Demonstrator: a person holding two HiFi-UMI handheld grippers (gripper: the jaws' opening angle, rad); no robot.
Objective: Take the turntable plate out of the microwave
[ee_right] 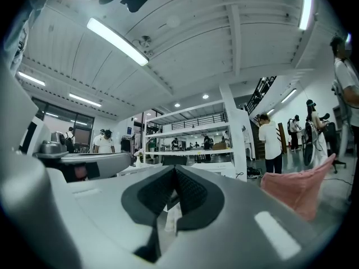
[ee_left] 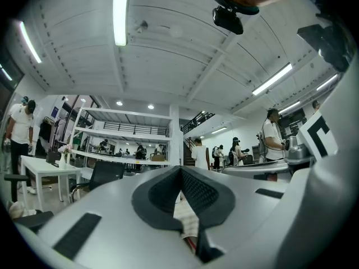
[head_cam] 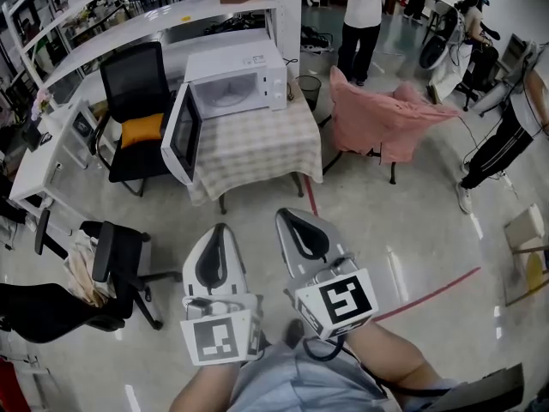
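Gaping toward left gripper (head_cam: 220, 230) and right gripper (head_cam: 292, 215) (fingers (ee_left: 199, 192) together, empty): microwave (head_cam: 236, 88), crosswise.

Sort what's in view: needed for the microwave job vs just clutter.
Job: microwave, door open; table under it; left claw and right claw, both shut, empty. Plate not made out inside.
Clutter: black chair with orange cushion; pink-draped chair; bin; people behind.
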